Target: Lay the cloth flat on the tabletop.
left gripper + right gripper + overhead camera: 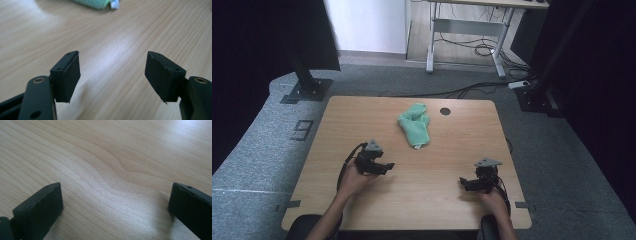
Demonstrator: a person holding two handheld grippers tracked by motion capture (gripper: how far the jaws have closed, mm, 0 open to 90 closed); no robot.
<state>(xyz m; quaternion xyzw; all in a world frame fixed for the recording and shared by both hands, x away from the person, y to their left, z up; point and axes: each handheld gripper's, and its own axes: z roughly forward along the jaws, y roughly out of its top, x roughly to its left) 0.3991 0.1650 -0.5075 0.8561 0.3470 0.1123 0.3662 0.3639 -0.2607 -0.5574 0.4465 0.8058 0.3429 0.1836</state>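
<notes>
Both claws, left (pixel 388 166) and right (pixel 463 182), gape empty low in frame; the green cloth (pixel 415 125) lies untouched at upper centre of the tabletop (pixel 337 130), likely next.

The tabletop (pixel 452 150) is seen from a fixed camera set high on the person's side, facing forward and down, far enough off that all of it and the floor beyond are taken in. The left gripper (pixel 388 166) view is taken low and close along its own jaws, over bare wood toward the green cloth (pixel 93 3), which is shared with the high view (pixel 415 125). The right gripper (pixel 464 183) view is held closer still, angled down at the wood grain.
</notes>
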